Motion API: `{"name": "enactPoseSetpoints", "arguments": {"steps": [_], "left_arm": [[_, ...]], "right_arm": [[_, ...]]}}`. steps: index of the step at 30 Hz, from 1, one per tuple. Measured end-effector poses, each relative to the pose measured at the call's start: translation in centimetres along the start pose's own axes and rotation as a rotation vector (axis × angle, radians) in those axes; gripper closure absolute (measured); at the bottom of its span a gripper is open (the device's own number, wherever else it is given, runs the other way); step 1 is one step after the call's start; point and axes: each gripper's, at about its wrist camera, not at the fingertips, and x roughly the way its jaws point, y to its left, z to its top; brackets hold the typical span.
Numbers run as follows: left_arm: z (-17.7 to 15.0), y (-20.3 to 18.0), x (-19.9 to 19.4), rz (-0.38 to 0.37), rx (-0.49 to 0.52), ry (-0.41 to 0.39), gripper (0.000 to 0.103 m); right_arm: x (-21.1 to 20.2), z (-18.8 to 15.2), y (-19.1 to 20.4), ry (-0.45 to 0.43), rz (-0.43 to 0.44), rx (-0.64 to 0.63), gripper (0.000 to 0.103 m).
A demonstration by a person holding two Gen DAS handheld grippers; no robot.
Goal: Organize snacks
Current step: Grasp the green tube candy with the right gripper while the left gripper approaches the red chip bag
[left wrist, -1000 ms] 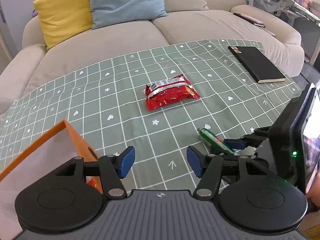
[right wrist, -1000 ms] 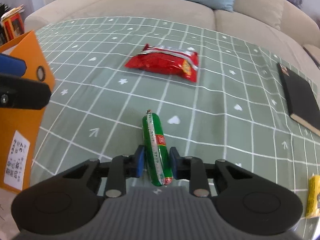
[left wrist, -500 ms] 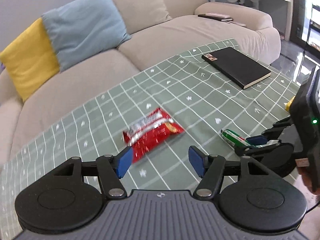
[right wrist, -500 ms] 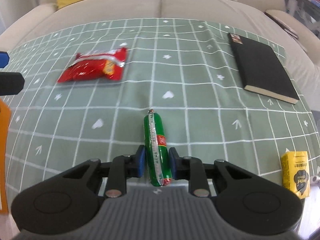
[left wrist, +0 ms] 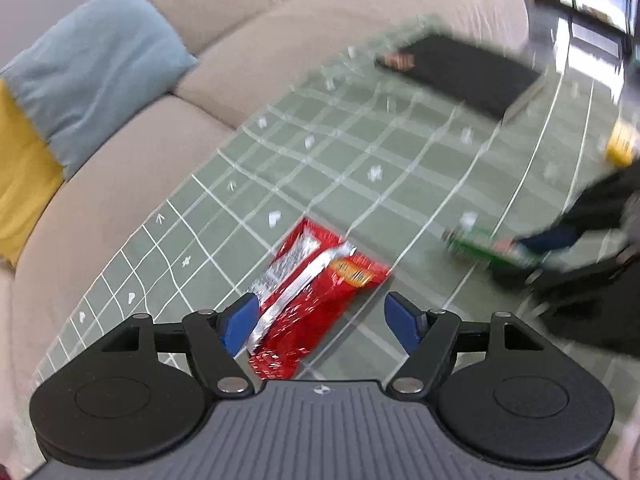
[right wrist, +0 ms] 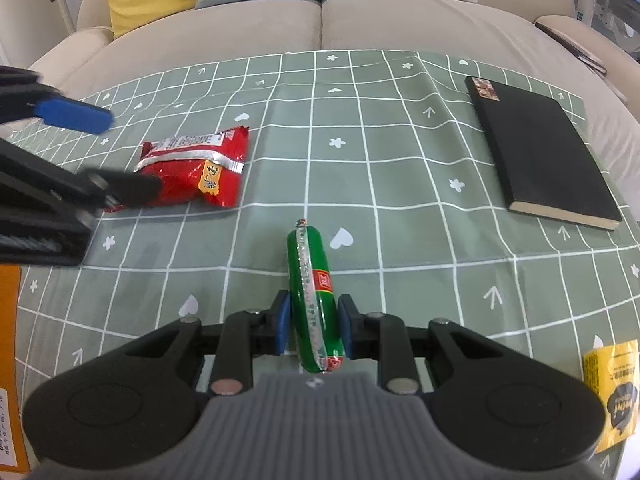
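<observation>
Right tongs clamp green sausage pointing away (left tongs apparently apart).

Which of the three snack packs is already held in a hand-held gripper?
The green sausage stick, clamped in the right hand-held gripper. The red packet and yellow packet lie ungripped on the tablecloth.

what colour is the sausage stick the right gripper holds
Green wrapper with a red label and silver seam, on the sausage stick; clearest in the right wrist view.

Sausage centre on tablecloth; chip packet left, notebook right, sofa behind.
</observation>
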Motion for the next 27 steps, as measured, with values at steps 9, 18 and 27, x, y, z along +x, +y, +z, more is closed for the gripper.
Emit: {"name": "enactPoseSetpoints", "arguments": {"steps": [9,18,27], "left_arm": [[0.3,-0.1,4.4,-0.002,0.171,0.071,0.018],[0.7,1.3,5.2,-0.051,0.037,0.072,0.027],[-0.2,-1.2,2.7,-0.054,-0.031,0.095,0.033]], "right_arm": [[0.2,0.1,0.0,-0.013,0.006,-0.009,0.08],[0.2,0.0,0.0,-0.022,0.008,-0.004,0.08],[-0.2,-0.2,0.0,-0.001,0.007,0.01,0.08]]}}
